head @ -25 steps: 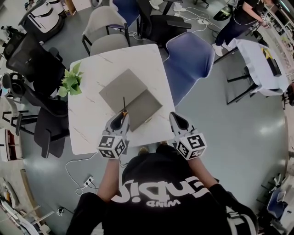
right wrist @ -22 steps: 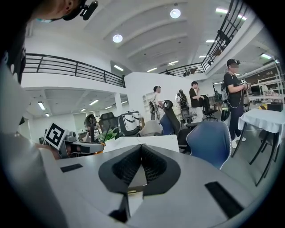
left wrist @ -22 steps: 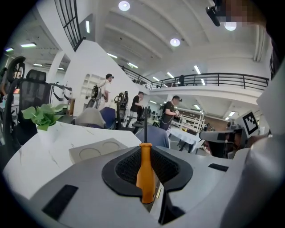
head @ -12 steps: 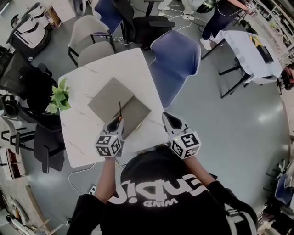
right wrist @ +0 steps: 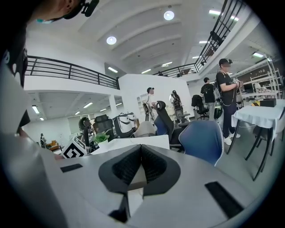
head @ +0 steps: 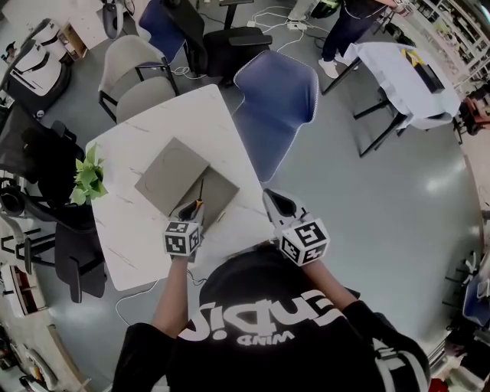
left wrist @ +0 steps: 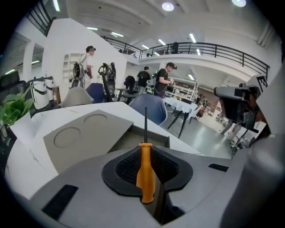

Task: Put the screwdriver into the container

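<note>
My left gripper [head: 193, 207] is shut on a screwdriver with an orange handle [left wrist: 145, 171]. Its thin dark shaft [head: 201, 187] points away from me over the grey container [head: 218, 193] on the white table [head: 122, 222]. In the left gripper view the shaft [left wrist: 145, 124] rises in front of the container's open tray [left wrist: 147, 141], and its flat lid [left wrist: 84, 136] with two round recesses lies to the left. My right gripper [head: 271, 197] hovers off the table's near right corner. It is shut [right wrist: 141, 148] with nothing between its pads.
A small green plant [head: 86, 180] stands at the table's left edge. A blue chair [head: 276, 96] stands to the right of the table and two grey chairs [head: 134, 73] behind it. A person [head: 348, 23] and a cloth-covered table [head: 406, 69] are at the far right.
The head view has swung, so the table sits further left in the picture. My left gripper still holds the screwdriver over the container. The right gripper stays shut beside it.
</note>
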`<state>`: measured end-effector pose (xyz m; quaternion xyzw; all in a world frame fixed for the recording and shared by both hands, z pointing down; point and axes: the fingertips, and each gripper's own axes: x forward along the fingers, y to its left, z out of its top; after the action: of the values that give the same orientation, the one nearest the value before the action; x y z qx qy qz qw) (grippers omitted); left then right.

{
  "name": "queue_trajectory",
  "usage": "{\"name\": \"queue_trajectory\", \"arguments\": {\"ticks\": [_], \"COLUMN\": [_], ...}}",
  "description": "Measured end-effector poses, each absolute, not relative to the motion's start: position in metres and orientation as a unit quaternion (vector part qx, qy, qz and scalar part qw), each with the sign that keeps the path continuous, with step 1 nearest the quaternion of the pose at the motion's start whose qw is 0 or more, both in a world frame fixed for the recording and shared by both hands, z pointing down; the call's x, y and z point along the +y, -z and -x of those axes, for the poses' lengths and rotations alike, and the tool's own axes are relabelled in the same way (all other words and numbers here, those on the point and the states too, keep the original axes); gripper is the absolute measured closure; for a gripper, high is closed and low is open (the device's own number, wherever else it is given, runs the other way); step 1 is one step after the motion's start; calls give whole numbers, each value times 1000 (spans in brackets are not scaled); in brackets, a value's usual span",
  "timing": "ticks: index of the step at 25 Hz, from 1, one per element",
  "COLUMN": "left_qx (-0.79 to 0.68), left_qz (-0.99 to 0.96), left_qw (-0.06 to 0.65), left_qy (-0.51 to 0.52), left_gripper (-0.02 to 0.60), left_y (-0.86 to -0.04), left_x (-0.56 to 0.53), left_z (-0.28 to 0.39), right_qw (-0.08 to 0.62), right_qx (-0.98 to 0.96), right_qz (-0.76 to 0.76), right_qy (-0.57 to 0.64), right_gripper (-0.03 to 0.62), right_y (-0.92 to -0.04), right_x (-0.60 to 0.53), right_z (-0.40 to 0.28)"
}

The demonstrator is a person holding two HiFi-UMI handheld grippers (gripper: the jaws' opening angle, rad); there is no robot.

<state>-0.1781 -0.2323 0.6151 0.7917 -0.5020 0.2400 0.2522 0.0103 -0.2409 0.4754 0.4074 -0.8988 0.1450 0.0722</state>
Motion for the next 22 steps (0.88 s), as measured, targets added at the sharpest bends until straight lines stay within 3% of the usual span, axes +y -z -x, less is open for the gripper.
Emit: {"name": "queue_trajectory", "arguments": {"ticks": [22], "left_qx": [-449], "left_qz": [-762], "left_qw": [313], "left_qy": [-345], "left_gripper": [502], "left_y": [-685], "left_x": [-242], "left_z": [161], "right_qw": [70], "right_qx": [-888], "right_qz": [-427], "right_qy": [-156], "right_gripper": [582], "right_y": [-482], "right_x": [-235], "right_z": [-33]}}
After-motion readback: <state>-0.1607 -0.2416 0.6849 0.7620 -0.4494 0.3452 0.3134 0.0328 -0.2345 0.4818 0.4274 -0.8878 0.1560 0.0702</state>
